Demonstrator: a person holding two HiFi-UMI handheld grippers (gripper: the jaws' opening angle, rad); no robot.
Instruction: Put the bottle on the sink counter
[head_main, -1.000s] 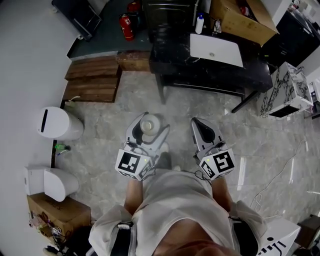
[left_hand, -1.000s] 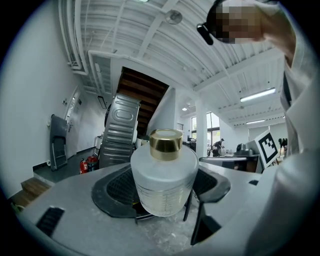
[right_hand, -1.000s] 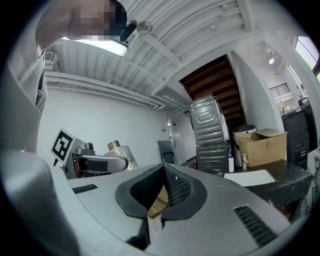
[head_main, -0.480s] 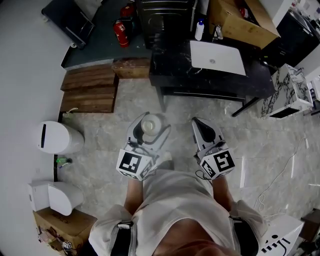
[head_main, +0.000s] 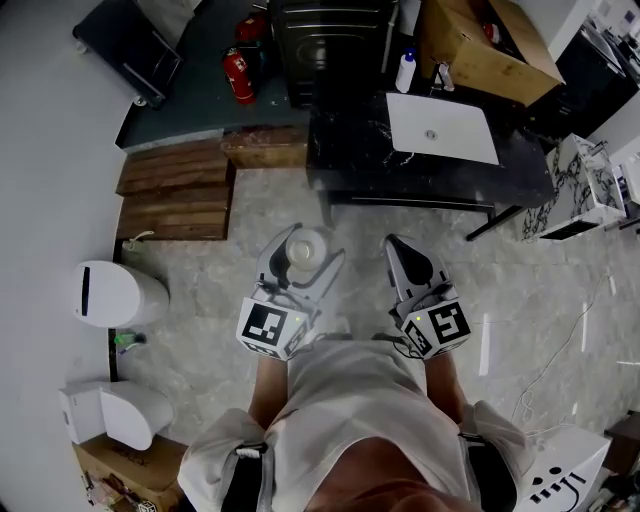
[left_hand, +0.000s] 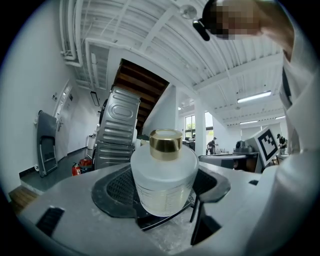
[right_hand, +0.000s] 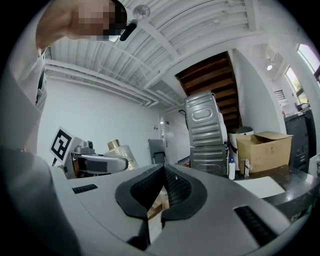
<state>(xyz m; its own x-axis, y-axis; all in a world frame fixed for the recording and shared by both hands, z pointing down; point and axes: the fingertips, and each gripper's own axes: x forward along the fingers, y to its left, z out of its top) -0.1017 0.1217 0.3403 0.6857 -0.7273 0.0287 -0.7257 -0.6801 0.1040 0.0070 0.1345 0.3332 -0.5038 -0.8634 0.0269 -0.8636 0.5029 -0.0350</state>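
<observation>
The left gripper pinches the frosted, gold-capped bottle by its round body, in the air well short of the dark sink counter. I judge that smooth curve could twist out if it bumps the counter's near edge. The right gripper is pressed together on nothing, as its own view shows. Only the head view shows the white basin and the counter's bare left end.

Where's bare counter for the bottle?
Widest bare patch: sink counter left of the white basin, out to the counter's left edge. A narrower strip lies right of the basin. Crowded: the back edge, with a blue-capped bottle, faucet and cardboard box. The gold-capped bottle sits in the left claw.
</observation>
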